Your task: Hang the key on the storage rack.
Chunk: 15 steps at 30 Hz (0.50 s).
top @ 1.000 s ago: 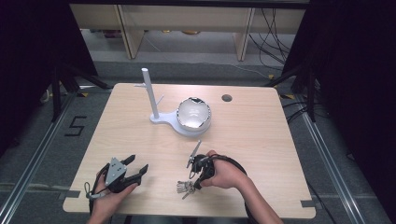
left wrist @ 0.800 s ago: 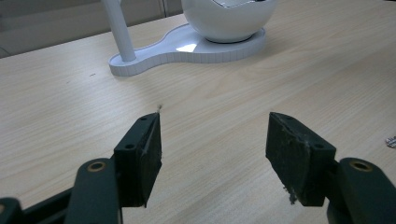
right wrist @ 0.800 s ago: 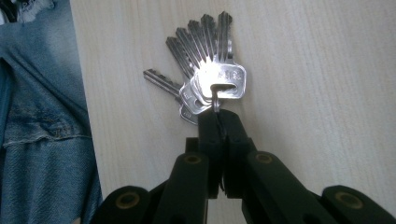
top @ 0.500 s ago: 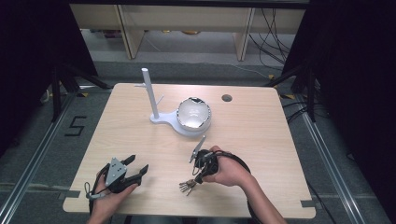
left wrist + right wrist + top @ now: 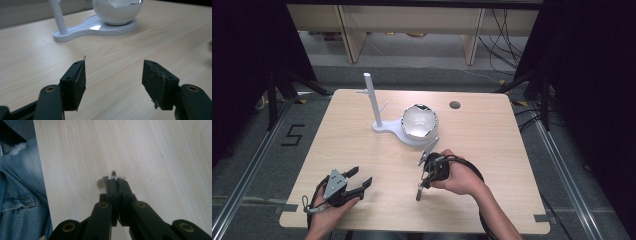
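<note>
Our right gripper [image 5: 424, 176] is clenched on a bunch of keys [image 5: 419, 192] hanging at lower centre; the white stand [image 5: 373, 102] rises up-left of it. Our left gripper [image 5: 357, 179] rests released, lower left.

High view overhead; tong cameras skim the table [image 5: 492, 130]

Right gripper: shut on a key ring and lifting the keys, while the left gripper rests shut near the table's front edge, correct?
Not quite. The left gripper is open, its jaws wide apart in the left gripper view. The right gripper is shut on the key ring.
</note>
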### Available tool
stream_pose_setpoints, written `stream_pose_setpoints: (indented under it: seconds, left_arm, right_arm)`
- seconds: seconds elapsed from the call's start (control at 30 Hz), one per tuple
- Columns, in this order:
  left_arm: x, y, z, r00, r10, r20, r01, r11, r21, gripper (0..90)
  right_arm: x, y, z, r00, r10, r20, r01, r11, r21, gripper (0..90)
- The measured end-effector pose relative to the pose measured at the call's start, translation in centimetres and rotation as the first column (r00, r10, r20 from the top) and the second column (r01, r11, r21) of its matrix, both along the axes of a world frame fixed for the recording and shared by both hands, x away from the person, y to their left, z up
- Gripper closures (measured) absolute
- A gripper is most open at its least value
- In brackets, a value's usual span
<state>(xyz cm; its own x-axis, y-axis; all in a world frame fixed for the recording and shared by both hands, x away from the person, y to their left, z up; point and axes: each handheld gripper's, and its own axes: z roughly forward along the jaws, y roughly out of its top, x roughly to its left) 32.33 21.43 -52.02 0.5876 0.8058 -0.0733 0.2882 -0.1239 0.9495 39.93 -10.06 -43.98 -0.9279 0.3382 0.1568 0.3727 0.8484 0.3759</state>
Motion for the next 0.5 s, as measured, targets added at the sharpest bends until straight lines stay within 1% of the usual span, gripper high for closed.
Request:
stream_pose_setpoints:
  seconds: [0.03, 0.07, 0.1, 0.13, 0.17, 0.2, 0.23, 0.27, 0.3, 0.33, 0.37, 0.4, 0.43, 0.47, 0.5]
  left_arm:
    - [-0.1, -0.5, 0.3, 0.9999, -0.015, -0.005, 0.015, 0.9997, -0.019, 37.1]
    - [-0.3, -1.1, 0.7, 0.9994, -0.033, 0.005, 0.033, 0.9994, -0.003, 38.1]
    - [-0.4, -1.6, 1.2, 0.9984, -0.056, 0.013, 0.056, 0.9984, 0.012, 38.5]
    - [-0.5, -2.3, 1.5, 0.9959, -0.088, 0.024, 0.088, 0.9961, -0.005, 38.8]
    - [-0.7, -2.9, 1.9, 0.9936, -0.111, 0.018, 0.112, 0.9938, -0.002, 39.1]
    - [-0.7, -3.6, 2.1, 0.9897, -0.141, 0.024, 0.141, 0.99, -0.007, 39.3]
    - [-0.7, -3.6, 2.1, 0.9897, -0.141, 0.024, 0.141, 0.99, -0.007, 39.3]
    - [-0.9, -4.9, 2.3, 0.983, -0.183, 0.01, 0.183, 0.983, 0.007, 39.4]
    - [-0.9, -5.4, 2.3, 0.9783, -0.207, 0.0, 0.207, 0.9783, 0.007, 39.4]
    - [-0.9, -6.0, 2.2, 0.9738, -0.227, -0.011, 0.227, 0.9738, 0.008, 39.4]
    - [-0.9, -6.6, 2.2, 0.9712, -0.236, -0.031, 0.237, 0.9712, 0.022, 39.4]
    - [-0.9, -7.2, 2.1, 0.9673, -0.249, -0.049, 0.25, 0.9678, 0.027, 39.5]
    - [-0.8, -7.7, 2.1, 0.9623, -0.262, -0.073, 0.265, 0.9637, 0.032, 39.6]
    - [-0.8, -7.7, 2.1, 0.9623, -0.262, -0.073, 0.265, 0.9637, 0.032, 39.9]
    - [-0.6, -8.8, 1.9, 0.9529, -0.29, -0.089, 0.293, 0.9559, 0.022, 40.7]
  right_arm:
    - [0.1, -0.1, 0.2, 1.0, -0.003, -0.001, 0.003, 1.0, 0.003, 89.6]
    - [0.2, -0.1, 0.3, 0.9999, 0.009, 0.007, -0.009, 1.0, 0.015, 89.6]
    - [0.2, -0.1, 0.5, 0.9999, -0.013, 0.007, 0.013, 1.0, 0.0, 89.6]
    - [0.4, -0.2, 0.6, 0.9998, 0.003, 0.017, -0.003, 1.0, 0.017, 89.6]
    - [0.4, -0.2, 0.7, 0.9997, 0.0, 0.024, 0.0, 1.0, 0.023, 89.6]
    - [0.5, -0.2, 0.9, 0.9997, -0.001, 0.025, 0.0, 1.0, 0.023, 89.7]
    - [0.5, -0.2, 0.9, 0.9997, -0.001, 0.025, 0.0, 1.0, 0.023, 89.7]
    - [0.5, -0.2, 1.3, 0.9996, -0.013, 0.025, 0.012, 0.999, 0.039, 89.6]
    - [0.5, -0.2, 1.4, 0.9994, -0.023, 0.027, 0.022, 0.999, 0.039, 89.6]
    - [0.5, -0.2, 1.6, 0.9989, -0.026, 0.039, 0.024, 0.999, 0.044, 89.6]
    - [0.5, -0.3, 1.8, 0.9989, -0.025, 0.039, 0.023, 0.999, 0.049, 89.6]
    - [0.5, -0.3, 2.0, 0.9983, -0.027, 0.052, 0.024, 0.998, 0.054, 89.6]
    - [0.5, -0.4, 2.2, 0.9984, -0.031, 0.047, 0.028, 0.998, 0.06, 89.6]
    - [0.6, -0.5, 2.3, 0.9977, -0.031, 0.06, 0.028, 0.998, 0.06, 89.6]
    - [0.5, -0.5, 2.4, 0.997, -0.042, 0.065, 0.037, 0.997, 0.066, 89.6]
